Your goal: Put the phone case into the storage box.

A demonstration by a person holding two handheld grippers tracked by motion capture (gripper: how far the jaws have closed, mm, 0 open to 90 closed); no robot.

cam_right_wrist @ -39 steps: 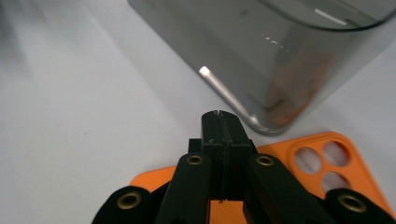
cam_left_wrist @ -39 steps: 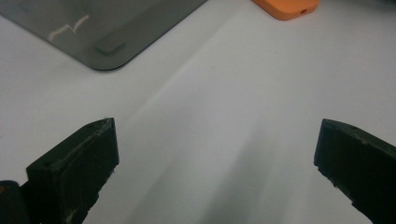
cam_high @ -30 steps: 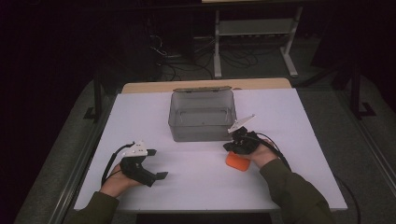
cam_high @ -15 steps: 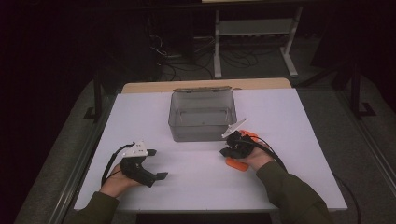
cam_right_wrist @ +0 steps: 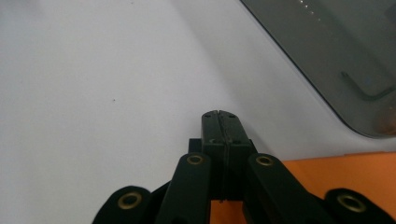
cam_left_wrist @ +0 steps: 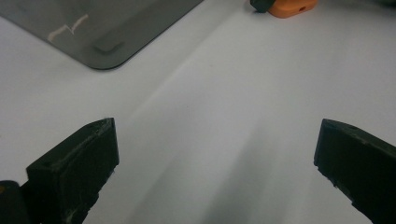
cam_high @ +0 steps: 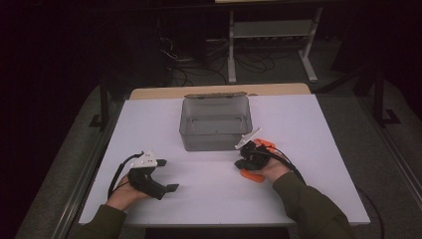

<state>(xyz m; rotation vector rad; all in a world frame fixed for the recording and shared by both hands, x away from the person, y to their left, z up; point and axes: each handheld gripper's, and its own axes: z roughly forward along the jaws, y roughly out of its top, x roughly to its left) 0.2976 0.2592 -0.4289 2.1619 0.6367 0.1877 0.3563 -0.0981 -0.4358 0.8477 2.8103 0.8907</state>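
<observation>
- Smoky grey plastic forms the see-through box (cam_high: 215,122) at the middle of the white desk (cam_high: 308,199) in the high view; its walls are smooth, its corners rounded, and I cannot make out anything inside it. Dark surroundings swallow most of the room beyond.
- From the same height, my left hand-held gripper (cam_high: 168,174) lies low on the desk near my side, jaws spread, well apart from the box. My right hand-held gripper (cam_high: 240,157) sits just beside the box's near right corner, an orange part of it (cam_high: 251,176) resting on the desk; my hand hides much of it.
- Looking along my left hand-held gripper (cam_left_wrist: 215,154), its two matte black jaws stand wide apart with bare desk between them. The box corner (cam_left_wrist: 107,32) is cut off at the top edge, as is the orange part (cam_left_wrist: 289,7).
- Looking along my right hand-held gripper (cam_right_wrist: 219,122), the jaws are pressed together, nothing between them, over bare desk. The box's rounded base (cam_right_wrist: 336,60) runs off the right edge.
</observation>
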